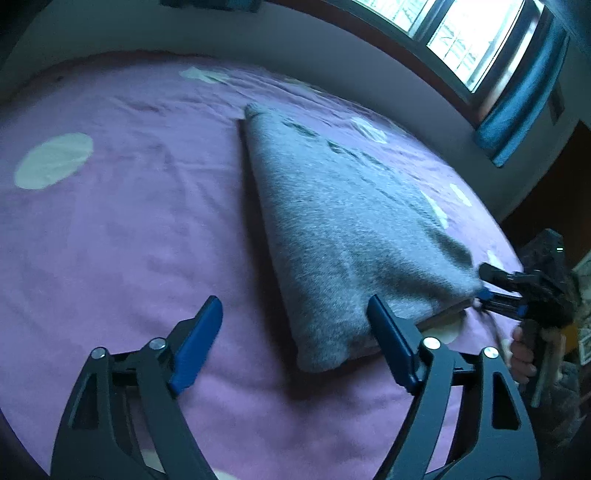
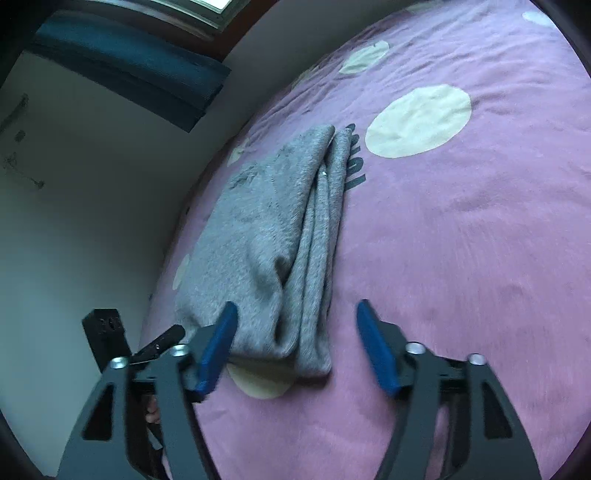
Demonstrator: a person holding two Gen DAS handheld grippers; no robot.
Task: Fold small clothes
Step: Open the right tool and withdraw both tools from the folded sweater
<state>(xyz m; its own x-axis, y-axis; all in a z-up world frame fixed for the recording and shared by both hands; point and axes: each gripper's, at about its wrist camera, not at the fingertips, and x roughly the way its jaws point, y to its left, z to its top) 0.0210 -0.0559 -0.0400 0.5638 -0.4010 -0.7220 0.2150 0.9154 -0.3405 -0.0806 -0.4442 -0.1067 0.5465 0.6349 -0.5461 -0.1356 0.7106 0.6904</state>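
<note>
Purple dotted bedspread (image 1: pixel 110 229), bright window (image 1: pixel 476 40)

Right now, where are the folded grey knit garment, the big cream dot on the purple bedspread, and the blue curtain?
folded grey knit garment (image 2: pixel 258 236): right wrist view, top layer.
big cream dot (image 2: pixel 417 120): right wrist view, dot's centre.
blue curtain (image 1: pixel 517 110): left wrist view, lower folds.

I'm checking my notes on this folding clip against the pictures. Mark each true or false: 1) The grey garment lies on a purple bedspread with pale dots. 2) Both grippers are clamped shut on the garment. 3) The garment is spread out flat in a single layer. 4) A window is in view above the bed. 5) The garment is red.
1) True: the grey garment lies on the purple bedspread.
2) False: the left gripper and right gripper both stand open.
3) False: it is folded over, with layered edges showing.
4) True: the window is lit.
5) False: grey.
</note>
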